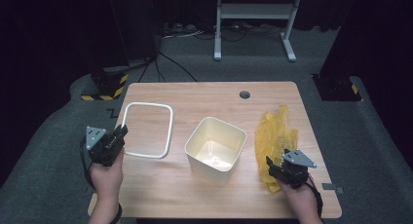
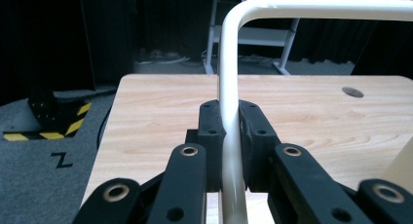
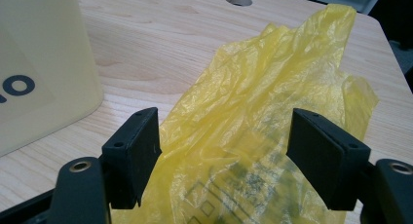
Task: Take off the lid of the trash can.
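Note:
A white rounded-square ring (image 1: 170, 126) lies near the left side of the wooden table (image 1: 204, 97). My left gripper (image 1: 121, 132) is shut on its near left corner. In the left gripper view the ring's tube (image 2: 229, 78) runs up between the pressed pads of that gripper (image 2: 229, 131). A cream open bin (image 1: 216, 121) stands upright at the table's middle. A crumpled yellow plastic bag (image 1: 275, 134) lies at the right. My right gripper (image 1: 272, 168) is open at the bag's near end. In the right gripper view the bag (image 3: 263, 102) lies between the spread jaws of this gripper (image 3: 226, 151), and the bin's wall (image 3: 44, 63) is at the left.
A round cable hole (image 1: 244, 94) sits in the table's far edge. Behind the table stands a white metal frame (image 1: 253, 12) on the grey floor. A black base with yellow hazard stripes (image 1: 104, 87) sits at the back left, with cables running from it.

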{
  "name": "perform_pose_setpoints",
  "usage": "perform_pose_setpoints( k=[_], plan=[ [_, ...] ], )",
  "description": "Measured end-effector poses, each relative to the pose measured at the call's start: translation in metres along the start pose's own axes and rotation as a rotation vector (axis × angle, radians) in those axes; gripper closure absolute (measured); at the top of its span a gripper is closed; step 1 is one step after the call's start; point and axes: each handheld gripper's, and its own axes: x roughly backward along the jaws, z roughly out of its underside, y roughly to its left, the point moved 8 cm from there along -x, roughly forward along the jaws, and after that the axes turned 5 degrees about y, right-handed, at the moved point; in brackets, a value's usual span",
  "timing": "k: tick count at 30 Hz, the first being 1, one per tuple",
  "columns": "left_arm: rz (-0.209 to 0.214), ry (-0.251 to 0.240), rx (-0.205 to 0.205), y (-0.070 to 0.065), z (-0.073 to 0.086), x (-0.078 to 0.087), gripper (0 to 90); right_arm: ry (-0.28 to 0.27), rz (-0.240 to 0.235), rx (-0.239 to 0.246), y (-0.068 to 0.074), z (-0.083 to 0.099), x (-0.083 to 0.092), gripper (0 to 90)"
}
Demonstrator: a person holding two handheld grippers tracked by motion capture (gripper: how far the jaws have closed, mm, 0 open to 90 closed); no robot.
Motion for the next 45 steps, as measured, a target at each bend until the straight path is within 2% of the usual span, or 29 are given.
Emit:
perform_pose_setpoints(
  k=[14,25,34,45],
  plan=[
    [-0.015,0.084,0.017,0.013,0.023,-0.018,81.0,0.004,0.000,0.003,0.001,0.000,0.000,27.5],
    [-0.023,0.170,-0.004,0.015,0.044,-0.035,81.0,0.006,-0.002,0.007,0.002,0.001,-0.001,27.5],
    [-0.040,0.233,0.007,0.023,0.062,-0.047,81.0,0.009,-0.001,0.009,0.003,0.001,-0.001,27.6],
    [-0.072,0.367,0.042,0.039,0.098,-0.064,81.0,0.012,0.000,0.011,0.003,0.002,-0.002,27.7]
  ],
)
